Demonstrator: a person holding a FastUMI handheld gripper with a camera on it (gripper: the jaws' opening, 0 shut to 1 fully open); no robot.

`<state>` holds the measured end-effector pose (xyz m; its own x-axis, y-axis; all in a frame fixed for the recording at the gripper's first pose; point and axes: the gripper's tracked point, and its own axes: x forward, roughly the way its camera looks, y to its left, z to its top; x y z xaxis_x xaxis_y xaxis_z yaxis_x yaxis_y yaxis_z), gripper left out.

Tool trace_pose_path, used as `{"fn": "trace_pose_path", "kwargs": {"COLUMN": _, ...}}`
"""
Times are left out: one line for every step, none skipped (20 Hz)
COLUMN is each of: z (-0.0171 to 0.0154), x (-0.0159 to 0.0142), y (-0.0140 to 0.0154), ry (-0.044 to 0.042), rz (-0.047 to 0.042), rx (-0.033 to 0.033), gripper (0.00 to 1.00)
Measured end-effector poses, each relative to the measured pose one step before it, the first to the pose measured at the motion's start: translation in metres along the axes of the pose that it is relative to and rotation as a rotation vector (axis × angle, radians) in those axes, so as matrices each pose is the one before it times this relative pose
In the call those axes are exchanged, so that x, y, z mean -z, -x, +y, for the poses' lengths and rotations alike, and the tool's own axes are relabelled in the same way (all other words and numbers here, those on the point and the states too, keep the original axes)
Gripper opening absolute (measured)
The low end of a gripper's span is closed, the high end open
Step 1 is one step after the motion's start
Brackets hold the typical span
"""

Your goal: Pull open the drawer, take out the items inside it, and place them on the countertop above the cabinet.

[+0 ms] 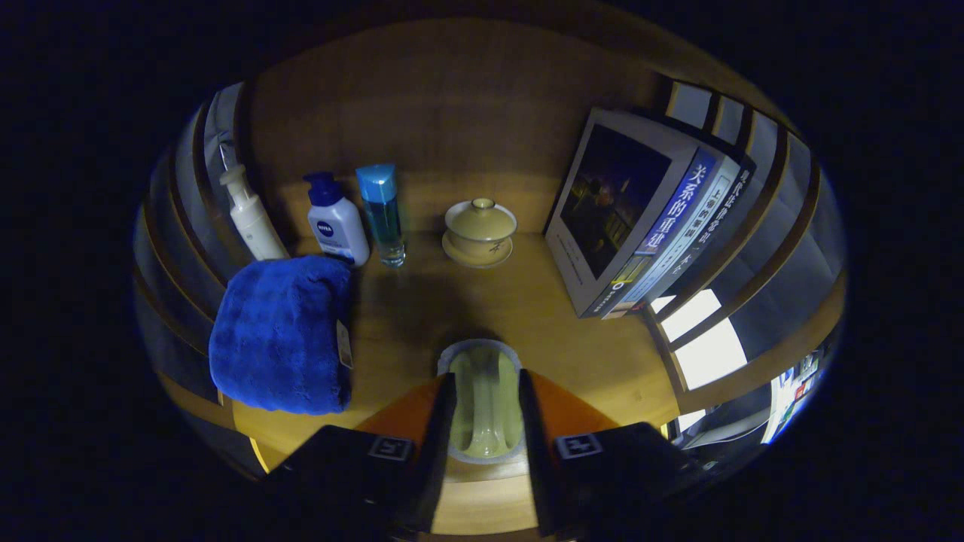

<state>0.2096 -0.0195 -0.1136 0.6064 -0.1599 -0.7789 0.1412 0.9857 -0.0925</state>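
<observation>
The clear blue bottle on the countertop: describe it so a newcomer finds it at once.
On the wooden countertop, beyond the claw, which grips a pale green item, three bottles stand behind the blue towel. The clear blue bottle is the one nearest the lidded cup, see-through with a blue cap, while its neighbours are opaque white.

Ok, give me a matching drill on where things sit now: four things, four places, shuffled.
1 blue towel
2 lidded tea bowl
3 books
4 pale green item

A between the claw's fingers
B leaning, right of the tea bowl
C on a saucer, beyond the claw
D in front of the white pump bottle

Pairs: 1-D, 2-C, 3-B, 4-A
</observation>
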Motion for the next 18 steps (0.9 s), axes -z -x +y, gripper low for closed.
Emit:
{"fn": "trace_pose_path", "kwargs": {"z": 0.00266, "x": -0.00154, "y": 0.00202, "ry": -0.00542, "rz": -0.01833, "rx": -0.01237, "gripper": 0.63}}
{"fn": "trace_pose_path", "kwargs": {"z": -0.00182, "x": 0.0013, "y": 0.0033, "ry": -0.00427, "rz": -0.01588, "rx": -0.0008, "gripper": 0.75}}
{"fn": "trace_pose_path", "kwargs": {"z": -0.00159, "x": 0.00106, "y": 0.00358, "ry": -0.00055, "rz": -0.01677, "rx": 0.0019, "gripper": 0.83}}
{"fn": "trace_pose_path", "kwargs": {"z": -0.00139, "x": 0.00241, "y": 0.00048, "ry": -0.00026, "rz": -0.02015, "rx": -0.00016, "gripper": 0.91}}
{"fn": "trace_pose_path", "kwargs": {"z": 0.0019, "x": 0.00246, "y": 0.0039, "ry": -0.00471, "rz": -0.01979, "rx": -0.01168, "gripper": 0.93}}
{"fn": "trace_pose_path", "kwargs": {"z": -0.00005, "x": 0.00188, "y": 0.00293, "ry": -0.00669, "rz": -0.02373, "rx": -0.00221, "gripper": 0.95}}
{"fn": "trace_pose_path", "kwargs": {"z": -0.00056, "x": 0.00326, "y": 0.00343, "ry": -0.01051, "rz": -0.01681, "rx": -0.00613, "gripper": 0.98}}
{"fn": "trace_pose_path", "kwargs": {"z": -0.00024, "x": 0.00201, "y": 0.00471, "ry": -0.01389, "rz": -0.01792, "rx": -0.01003, "gripper": 1.0}}
{"fn": "trace_pose_path", "kwargs": {"z": 0.00086, "x": 0.00191, "y": 0.00372, "ry": -0.00815, "rz": -0.0183, "rx": -0.00537, "gripper": 0.99}}
{"fn": "trace_pose_path", "kwargs": {"z": -0.00082, "x": 0.00331, "y": 0.00336, "ry": 0.00201, "rz": -0.01828, "rx": -0.001, "gripper": 0.99}}
{"fn": "trace_pose_path", "kwargs": {"z": -0.00018, "x": 0.00186, "y": 0.00456, "ry": 0.00879, "rz": -0.02035, "rx": 0.00365, "gripper": 0.99}}
{"fn": "trace_pose_path", "kwargs": {"z": -0.00172, "x": 0.00313, "y": 0.00556, "ry": 0.0108, "rz": -0.01715, "rx": 0.00469, "gripper": 0.99}}
{"fn": "trace_pose_path", "kwargs": {"z": 0.00116, "x": 0.00436, "y": 0.00918, "ry": 0.00752, "rz": -0.00683, "rx": 0.00024, "gripper": 0.99}}
{"fn": "trace_pose_path", "kwargs": {"z": 0.00262, "x": 0.00391, "y": 0.00965, "ry": 0.00228, "rz": -0.01417, "rx": -0.00448, "gripper": 0.99}}
{"fn": "trace_pose_path", "kwargs": {"z": 0.0036, "x": 0.00263, "y": 0.01031, "ry": -0.00518, "rz": -0.01718, "rx": -0.01202, "gripper": 0.99}}
{"fn": "trace_pose_path", "kwargs": {"z": 0.00382, "x": 0.00494, "y": 0.00912, "ry": -0.01329, "rz": -0.0161, "rx": -0.01058, "gripper": 0.99}}
{"fn": "trace_pose_path", "kwargs": {"z": 0.00446, "x": 0.00448, "y": 0.00861, "ry": -0.01485, "rz": -0.01509, "rx": -0.01614, "gripper": 0.99}}
{"fn": "trace_pose_path", "kwargs": {"z": 0.00265, "x": 0.00357, "y": 0.00775, "ry": -0.00608, "rz": -0.01979, "rx": -0.01293, "gripper": 0.99}}
